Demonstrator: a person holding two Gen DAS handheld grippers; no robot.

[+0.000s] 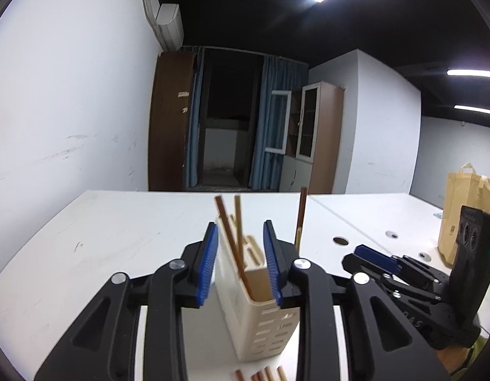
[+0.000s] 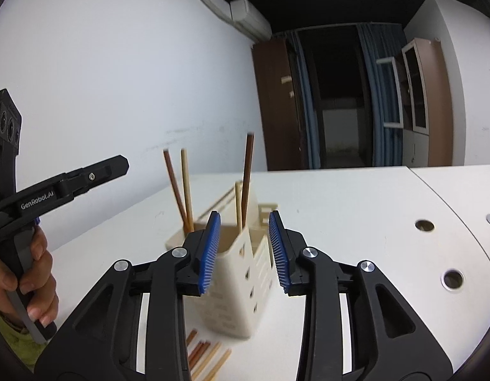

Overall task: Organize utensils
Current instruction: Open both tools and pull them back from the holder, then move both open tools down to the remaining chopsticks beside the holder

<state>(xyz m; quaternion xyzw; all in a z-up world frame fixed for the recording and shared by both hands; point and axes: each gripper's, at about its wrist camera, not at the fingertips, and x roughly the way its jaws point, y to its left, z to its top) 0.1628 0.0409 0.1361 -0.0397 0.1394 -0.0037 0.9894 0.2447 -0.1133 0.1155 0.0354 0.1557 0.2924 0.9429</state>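
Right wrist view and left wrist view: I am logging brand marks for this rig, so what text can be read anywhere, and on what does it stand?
"GenRobot.AI": white letters on the arm of the left claw, right wrist view.
Embossed letters on the right claw body, left wrist view: too blurred to read.
Printed code on the paper bag: too small to read.

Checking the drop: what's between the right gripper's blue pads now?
In the right wrist view, the cream utensil holder with upright chopsticks shows beyond the right gripper; pads apart.
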